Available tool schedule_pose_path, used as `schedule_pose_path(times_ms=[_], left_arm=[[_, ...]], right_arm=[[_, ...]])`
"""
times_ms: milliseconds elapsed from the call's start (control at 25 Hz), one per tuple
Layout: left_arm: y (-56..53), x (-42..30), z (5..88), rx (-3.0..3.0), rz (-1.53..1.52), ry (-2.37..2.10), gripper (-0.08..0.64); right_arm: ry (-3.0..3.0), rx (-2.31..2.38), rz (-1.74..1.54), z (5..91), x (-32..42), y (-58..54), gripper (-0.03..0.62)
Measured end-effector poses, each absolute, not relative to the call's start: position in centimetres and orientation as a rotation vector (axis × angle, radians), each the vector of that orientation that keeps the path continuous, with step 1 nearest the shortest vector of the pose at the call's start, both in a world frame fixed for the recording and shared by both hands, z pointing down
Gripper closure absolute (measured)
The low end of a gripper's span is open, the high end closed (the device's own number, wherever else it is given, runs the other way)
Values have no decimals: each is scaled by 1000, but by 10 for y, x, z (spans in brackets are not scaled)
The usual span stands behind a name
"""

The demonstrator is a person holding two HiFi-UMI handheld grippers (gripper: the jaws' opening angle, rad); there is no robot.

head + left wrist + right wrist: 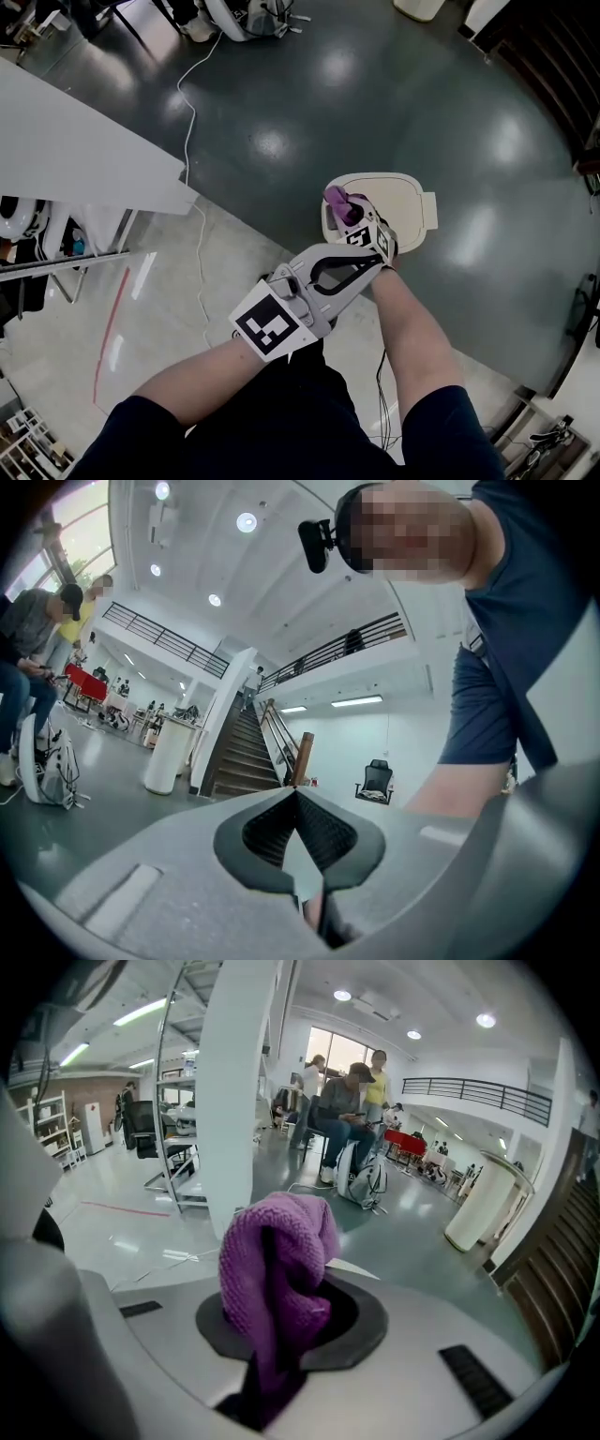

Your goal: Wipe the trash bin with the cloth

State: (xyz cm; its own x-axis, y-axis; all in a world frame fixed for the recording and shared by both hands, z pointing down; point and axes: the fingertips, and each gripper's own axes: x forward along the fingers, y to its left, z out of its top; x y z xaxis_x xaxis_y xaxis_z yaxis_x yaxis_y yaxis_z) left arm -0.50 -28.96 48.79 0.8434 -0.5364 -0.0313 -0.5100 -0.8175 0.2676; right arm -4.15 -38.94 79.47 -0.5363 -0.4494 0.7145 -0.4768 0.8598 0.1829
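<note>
The cream trash bin [401, 202] stands on the dark floor just ahead of me, its lid facing up. My right gripper [344, 210] hovers over the bin's left rim, shut on a purple knitted cloth [337, 198]. In the right gripper view the cloth [278, 1274] bunches up out of the jaws of the right gripper [281, 1321] and hides the pads. My left gripper [373, 263] lies close behind the right one and points upward. Seen from its own camera, the left gripper [297, 803] is shut, its ribbed pads [323, 829] meeting at the tips with nothing held.
A white table [75, 150] with stored items beneath fills the left. A white cable [192, 122] runs across the floor. A backpack [248, 17] sits at the far top. People sit beyond a white column [239, 1091]; another pale bin [483, 1204] stands at the right.
</note>
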Motion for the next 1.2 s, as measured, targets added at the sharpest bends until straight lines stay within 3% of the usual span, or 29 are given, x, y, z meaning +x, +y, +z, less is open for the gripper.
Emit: schedule_pose_path(times_ms=[960, 1200], left_arm=[[-240, 82, 518, 2751, -102, -651, 561], [-233, 71, 526, 2751, -92, -655, 561]], right_arm=[[-2088, 1173, 292, 789, 192, -371, 517], [-2083, 1264, 368, 790, 191, -353, 517]])
